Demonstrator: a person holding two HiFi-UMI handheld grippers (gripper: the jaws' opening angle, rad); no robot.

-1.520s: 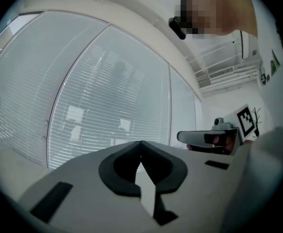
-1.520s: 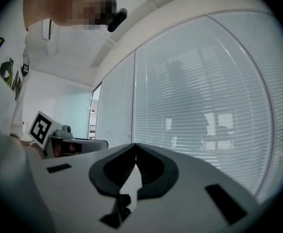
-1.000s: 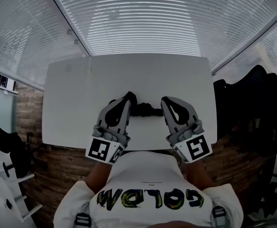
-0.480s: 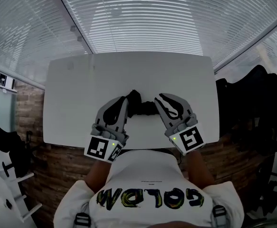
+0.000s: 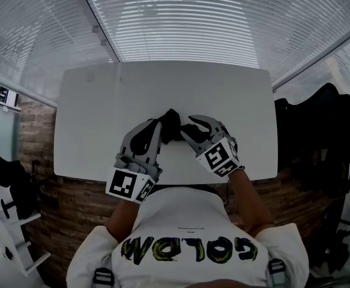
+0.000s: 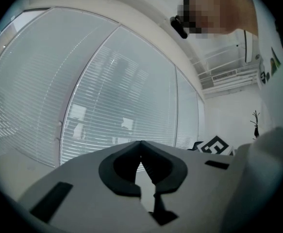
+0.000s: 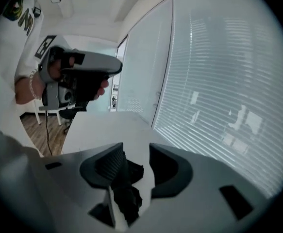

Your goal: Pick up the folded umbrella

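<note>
The folded black umbrella (image 5: 173,122) lies crumpled near the front of the white table (image 5: 162,89), between my two grippers. My right gripper (image 5: 191,128) tilts down over the umbrella's right end. In the right gripper view its jaws (image 7: 136,149) have just been opening, and the umbrella (image 7: 129,181) lies between them against the left pad, not squeezed. My left gripper (image 5: 157,126) sits at the umbrella's left end, pointing level. In the left gripper view its jaws (image 6: 141,147) meet at the tips with nothing between them.
Window blinds (image 5: 181,23) run behind the table's far edge. Black bags or a chair (image 5: 319,125) stand to the right, and a white rack (image 5: 6,221) at lower left. The table's front edge lies right under my wrists.
My right gripper has dropped, tipped downward and swung left onto the umbrella's right end, with its jaws parting. The left gripper has edged slightly forward.
</note>
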